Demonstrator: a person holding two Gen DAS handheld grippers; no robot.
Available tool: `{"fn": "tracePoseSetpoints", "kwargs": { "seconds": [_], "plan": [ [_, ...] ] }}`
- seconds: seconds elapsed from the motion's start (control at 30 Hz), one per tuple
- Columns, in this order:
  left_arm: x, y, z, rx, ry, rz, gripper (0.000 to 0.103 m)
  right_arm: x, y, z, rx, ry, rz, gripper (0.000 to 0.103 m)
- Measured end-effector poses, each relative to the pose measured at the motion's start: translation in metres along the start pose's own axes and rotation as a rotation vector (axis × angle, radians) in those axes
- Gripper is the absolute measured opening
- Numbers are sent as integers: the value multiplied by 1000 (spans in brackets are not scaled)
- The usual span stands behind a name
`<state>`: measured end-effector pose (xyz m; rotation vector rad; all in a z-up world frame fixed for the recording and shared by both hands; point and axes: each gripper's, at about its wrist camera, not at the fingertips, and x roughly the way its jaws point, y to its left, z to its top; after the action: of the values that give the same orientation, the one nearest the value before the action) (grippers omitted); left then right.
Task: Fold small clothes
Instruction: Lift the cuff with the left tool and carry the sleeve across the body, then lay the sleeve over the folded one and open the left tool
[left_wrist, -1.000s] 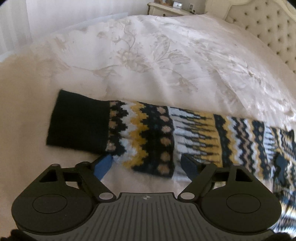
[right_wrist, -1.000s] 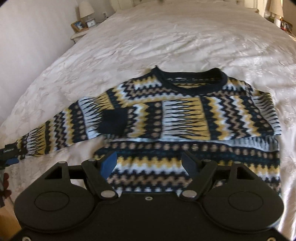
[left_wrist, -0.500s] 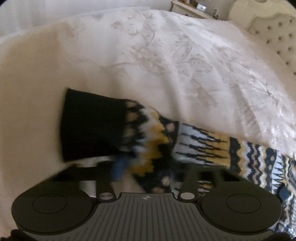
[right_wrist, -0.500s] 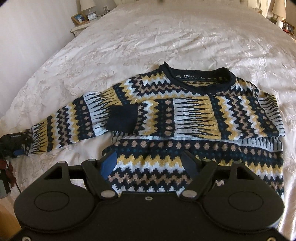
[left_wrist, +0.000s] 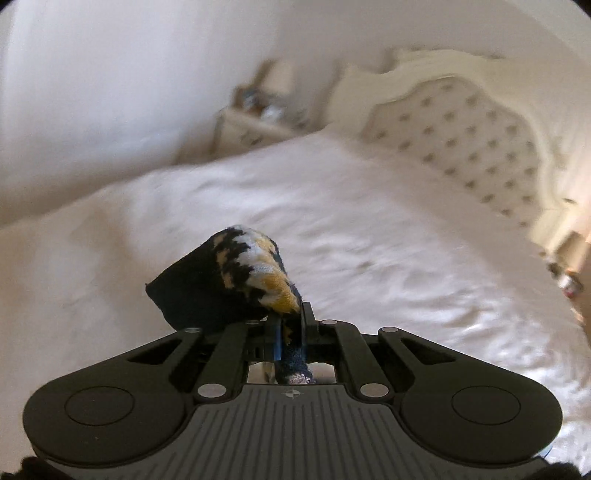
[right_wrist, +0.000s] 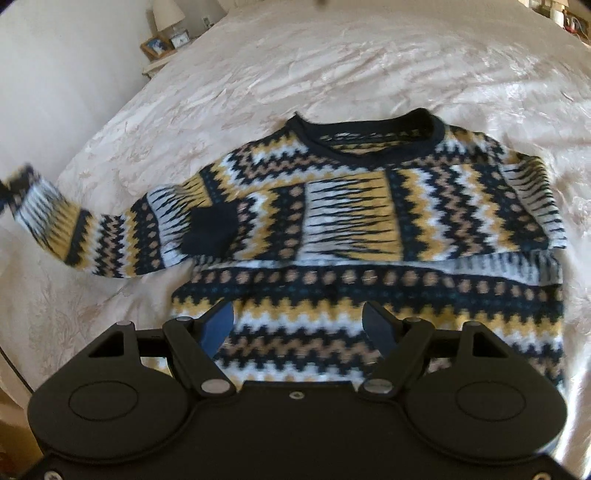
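One left gripper (left_wrist: 289, 321) raised, jaws clamping sleeve (left_wrist: 229, 280)

Around the sweater (right_wrist: 369, 229) the bed (right_wrist: 332, 66) lies bare on every side, so my tongs can pass freely above its collar and to its right. Left of the sweater, the raised sleeve (right_wrist: 48, 218) crosses the open stretch. Beyond the sweater's far left, a nightstand (right_wrist: 162, 55) with a lamp (right_wrist: 168, 13) bounds the bed's edge.
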<state>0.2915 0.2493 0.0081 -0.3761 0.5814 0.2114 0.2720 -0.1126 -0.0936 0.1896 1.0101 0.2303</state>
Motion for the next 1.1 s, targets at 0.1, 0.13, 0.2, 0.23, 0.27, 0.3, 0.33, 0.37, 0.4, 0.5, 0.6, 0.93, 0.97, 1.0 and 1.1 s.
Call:
{"fn": "tracePoseSetpoints", "kwargs": {
  "seconds": [0.1, 0.13, 0.2, 0.23, 0.27, 0.3, 0.33, 0.37, 0.4, 0.5, 0.6, 0.93, 0.97, 1.0, 1.1],
  "plan": [
    [-9, -49, 3, 57, -29, -64, 9, -9, -28, 3, 23, -15, 12, 79],
    [-12, -70, 2, 81, -33, -92, 9, -12, -38, 4, 32, -21, 16, 79],
    [-18, -98, -5, 111, -34, -136, 9, -18, -58, 6, 51, -32, 19, 79],
    [-16, -116, -10, 128, -27, -166, 9, -20, -68, 7, 61, -37, 20, 79],
    [-15, -132, -15, 143, -18, -188, 9, -22, -78, 7, 71, -41, 21, 79],
    [-10, -146, -21, 158, -6, -207, 9, -23, -87, 7, 80, -43, 20, 79],
    [-6, -160, -28, 175, 7, -228, 9, -25, -96, 7, 90, -45, 20, 79],
    [-1, -173, -37, 192, 25, -249, 9, -27, -105, 7, 100, -49, 20, 79],
    [4, -186, -45, 202, 40, -266, 9, -30, -113, 8, 107, -52, 20, 79],
    [22, -222, -73, 236, 113, -308, 9, -38, -135, 7, 126, -62, 20, 79],
    [47, -255, -103, 295, 191, -324, 9, -44, -156, 5, 145, -66, 15, 79],
    [73, -315, -180, 411, 412, -420, 78, -52, -196, 1, 190, -56, 9, 79],
    [70, -316, -181, 437, 392, -426, 78, -50, -197, 1, 193, -54, 8, 79],
    [66, -318, -183, 460, 380, -432, 78, -49, -198, 2, 197, -54, 7, 79],
    [60, -319, -181, 507, 358, -453, 78, -45, -195, 6, 201, -60, 12, 79]
  ]
}}
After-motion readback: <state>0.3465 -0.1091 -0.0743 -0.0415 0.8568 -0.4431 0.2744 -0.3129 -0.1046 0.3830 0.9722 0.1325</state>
